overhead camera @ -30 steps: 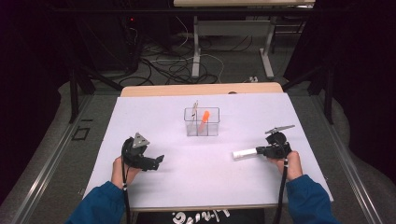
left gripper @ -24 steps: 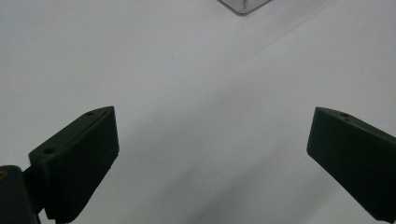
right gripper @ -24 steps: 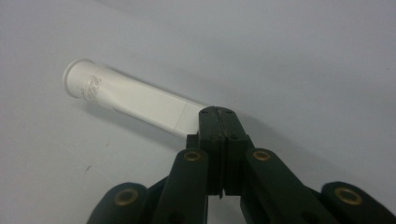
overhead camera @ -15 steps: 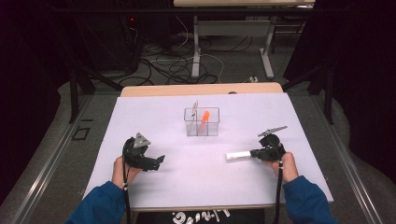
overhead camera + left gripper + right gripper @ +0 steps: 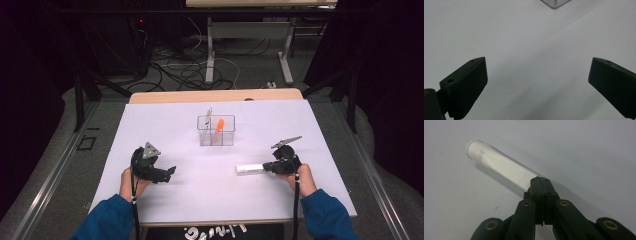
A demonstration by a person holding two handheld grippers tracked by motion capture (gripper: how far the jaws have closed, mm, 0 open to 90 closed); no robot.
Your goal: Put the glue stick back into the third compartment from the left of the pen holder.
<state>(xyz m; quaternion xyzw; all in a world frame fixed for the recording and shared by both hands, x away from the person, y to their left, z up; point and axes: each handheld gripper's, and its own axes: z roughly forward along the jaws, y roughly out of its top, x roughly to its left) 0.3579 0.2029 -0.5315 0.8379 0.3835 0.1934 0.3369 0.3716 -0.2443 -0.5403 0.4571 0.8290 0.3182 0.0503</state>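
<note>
Right gripper view: a smooth white plastic tube [image 5: 499, 165], flat at its tail, lies on the white table [image 5: 586, 150], pinched by the right gripper [image 5: 540, 181]. Left gripper [image 5: 536, 77] spread. Clear box [image 5: 216, 131] holds an orange pen [image 5: 218, 127].

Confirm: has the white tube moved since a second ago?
Yes. The white tube, pinched by its flat end in the right hand-held gripper, has shifted left, toward the table's middle and nearer below the clear container.
</note>
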